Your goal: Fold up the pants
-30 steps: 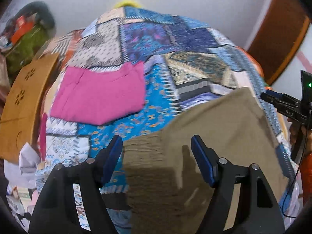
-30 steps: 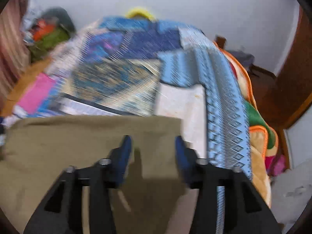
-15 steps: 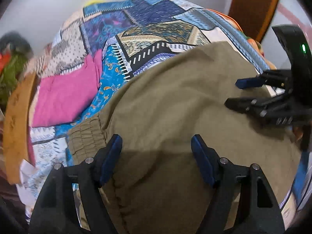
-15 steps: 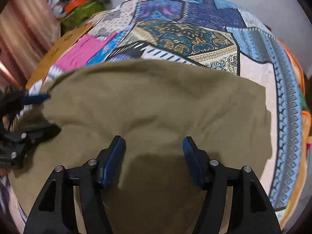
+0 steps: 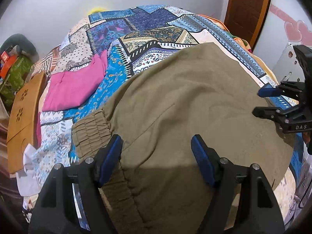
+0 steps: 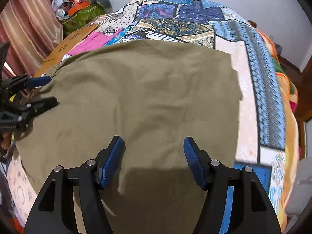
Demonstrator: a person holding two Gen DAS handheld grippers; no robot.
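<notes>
Olive-green pants (image 5: 195, 101) lie spread flat on a patchwork bedspread (image 5: 148, 25), their elastic waistband (image 5: 91, 124) at the left in the left wrist view. My left gripper (image 5: 156, 146) hovers open over the waistband end, with cloth below its blue pads but none pinched. My right gripper (image 6: 153, 144) stands open above the other end of the pants (image 6: 146, 89), near a folded edge. Each gripper shows in the other's view: the right gripper (image 5: 276, 105) by the pants' right edge, the left gripper (image 6: 35, 93) by the left edge.
A folded pink garment (image 5: 74, 89) lies on the bedspread to the left of the pants. A wooden board (image 5: 21, 113) and a green bag (image 6: 81, 17) sit past the bed's left side. An orange blanket (image 6: 288, 89) hangs off the right edge. A brown door (image 5: 247, 5) is behind.
Both grippers have swung in over the pants, which now fill both views. The right gripper's jaws have widened. The left jaws have kept the same width.
</notes>
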